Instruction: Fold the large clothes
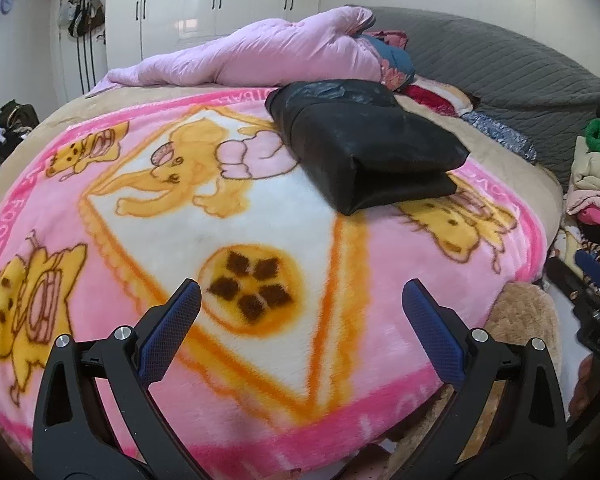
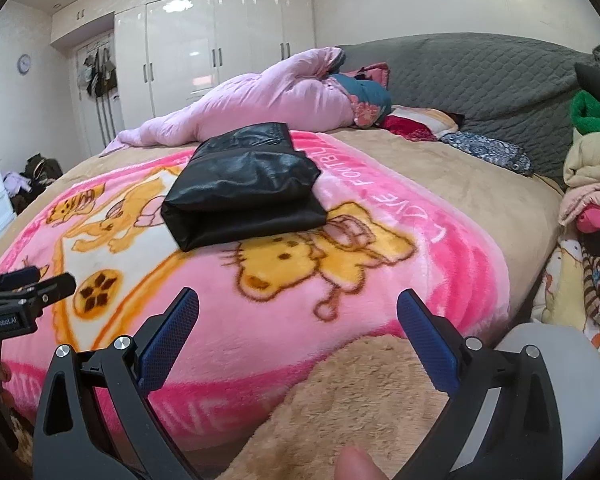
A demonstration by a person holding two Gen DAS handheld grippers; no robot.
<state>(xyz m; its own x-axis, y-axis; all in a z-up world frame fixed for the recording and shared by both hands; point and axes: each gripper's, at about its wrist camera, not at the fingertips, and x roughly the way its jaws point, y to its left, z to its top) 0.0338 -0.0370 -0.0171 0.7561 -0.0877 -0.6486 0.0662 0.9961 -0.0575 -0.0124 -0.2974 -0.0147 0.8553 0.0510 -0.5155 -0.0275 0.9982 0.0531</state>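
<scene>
A black garment lies folded into a thick rectangular bundle on the pink cartoon blanket, far of centre; it also shows in the right wrist view. My left gripper is open and empty, held above the near part of the blanket, well short of the bundle. My right gripper is open and empty near the blanket's front right edge. The left gripper also shows at the left edge of the right wrist view.
A pink quilt lies heaped at the back of the bed, before a grey headboard. A pile of clothes stands at the right. White wardrobes line the far wall. A tan fleece hangs at the front edge.
</scene>
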